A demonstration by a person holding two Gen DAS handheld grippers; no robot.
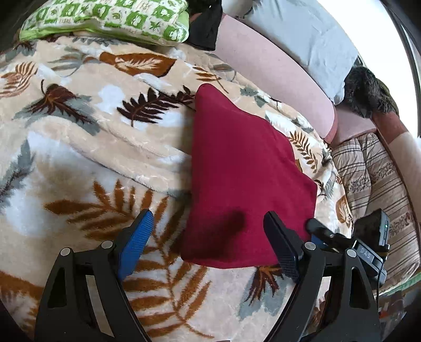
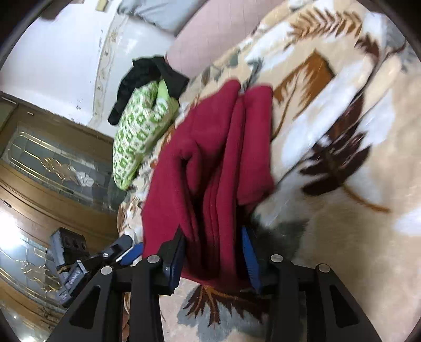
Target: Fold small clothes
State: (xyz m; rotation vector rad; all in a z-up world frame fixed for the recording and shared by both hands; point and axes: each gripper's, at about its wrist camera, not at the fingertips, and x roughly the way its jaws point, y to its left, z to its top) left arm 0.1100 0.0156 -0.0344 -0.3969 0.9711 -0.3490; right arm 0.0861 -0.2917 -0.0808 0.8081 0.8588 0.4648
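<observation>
Left tool (image 1: 208,236) angled downward, jaws spread wide, nothing between pads; only its right finger overlaps the cloth's near edge in view. Right tool (image 2: 214,252) rolled and tilted down, jaws partly closed around bunched folds of red cloth (image 2: 210,163), pads against both sides.

The only lettering that can be read is "DAS", in pale capitals on a small dark plastic block (image 1: 366,255) at the lower right of the left wrist view, just under a black box with a tiny green light (image 1: 375,227). It stands beyond the right edge of the beige leaf-patterned plush blanket (image 1: 86,147). The green-and-cream patterned pillow (image 1: 110,19) at the blanket's far edge carries small printed marks too blurred to read. Nothing legible shows in the right wrist view.
</observation>
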